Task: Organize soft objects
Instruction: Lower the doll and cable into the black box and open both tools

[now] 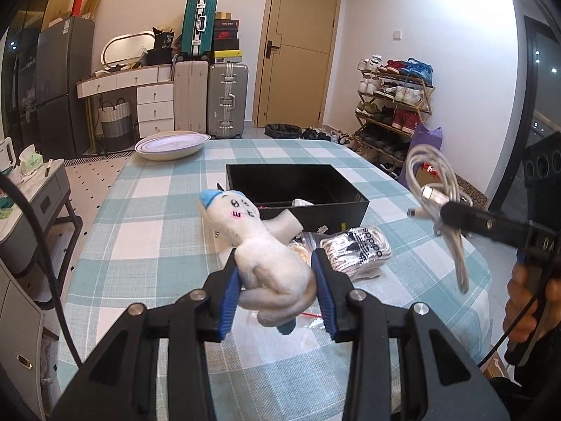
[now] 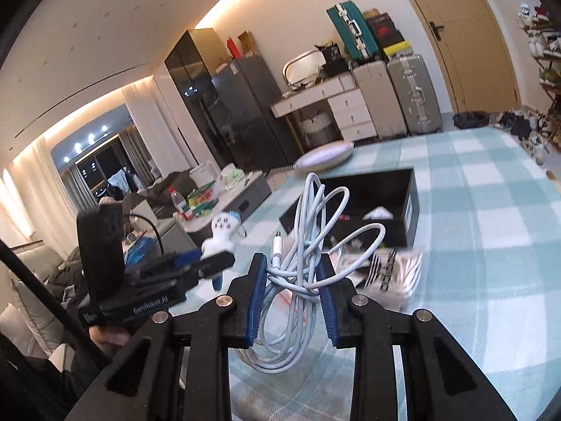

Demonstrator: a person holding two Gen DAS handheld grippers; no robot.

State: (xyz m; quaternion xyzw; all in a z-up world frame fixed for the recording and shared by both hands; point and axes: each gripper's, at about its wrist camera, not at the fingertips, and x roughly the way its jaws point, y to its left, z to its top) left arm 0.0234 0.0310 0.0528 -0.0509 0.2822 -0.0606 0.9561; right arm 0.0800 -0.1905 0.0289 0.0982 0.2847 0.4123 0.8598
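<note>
A white plush toy [image 1: 259, 245] with a blue ear and a drawn face is pinched between the blue pads of my left gripper [image 1: 277, 277], held above the checked tablecloth. My right gripper [image 2: 292, 273] is shut on a coiled white cable [image 2: 308, 245], lifted off the table. That cable [image 1: 434, 182] and the right gripper [image 1: 452, 212] also show at the right of the left wrist view. The left gripper [image 2: 217, 263] with the plush toy [image 2: 224, 231] appears at the left of the right wrist view. An open black box [image 1: 347, 207] sits just beyond both grippers.
White socks with black print [image 1: 354, 249] in a clear bag lie on the tablecloth [image 1: 157, 238] in front of the box. A white plate [image 1: 171, 145] sits at the table's far left corner. A hand [image 1: 526, 301] grips the right handle. Suitcases and a shoe rack stand behind.
</note>
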